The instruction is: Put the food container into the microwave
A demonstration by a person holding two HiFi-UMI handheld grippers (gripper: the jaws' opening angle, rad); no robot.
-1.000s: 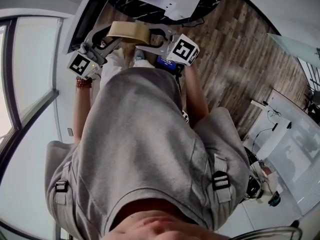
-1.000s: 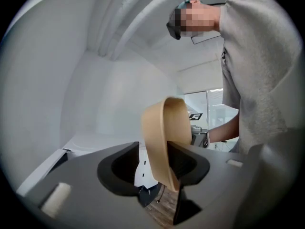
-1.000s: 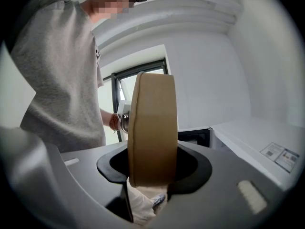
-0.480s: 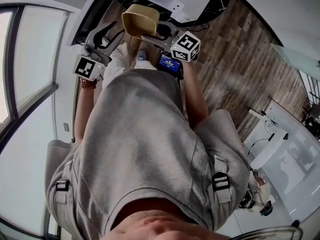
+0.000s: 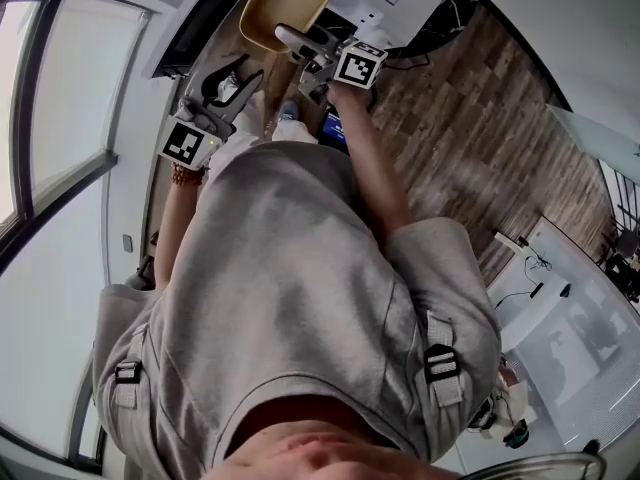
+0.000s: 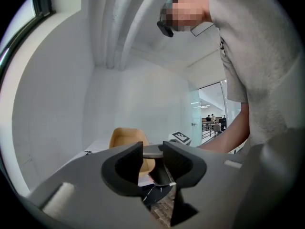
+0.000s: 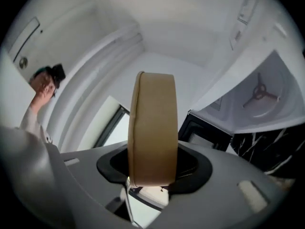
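We saw the right gripper (image 5: 297, 46) clamped on the tan food container (image 5: 285, 8), holding it up in the air ahead of the body. In the right gripper view the container (image 7: 152, 128) stood on edge between the jaws of the gripper (image 7: 151, 168). Its rim ran upright and both jaws pressed on its side walls near the lower end.

The microwave (image 7: 259, 97) lay to the right of it in that view. Its white cavity was open, with the three-armed hub (image 7: 260, 92) visible inside. The container's edge stood near the mouth but apart from it, with open air between. A dark panel (image 7: 204, 131), apparently the door, hung at the cavity's near edge. The dark veined tabletop (image 7: 269, 151) showed beside it.

The left gripper (image 5: 232, 80) hovered left of the container and nearer the body, touching nothing. In the left gripper view its jaws (image 6: 152, 154) stood a moderate way apart. They had just been closing, with nothing between them. The container (image 6: 125, 137) showed only beyond the gap.

From the head view, the wooden floor (image 5: 470, 98) spread to the right of the arms, and a window frame (image 5: 60, 178) bounded the left side.
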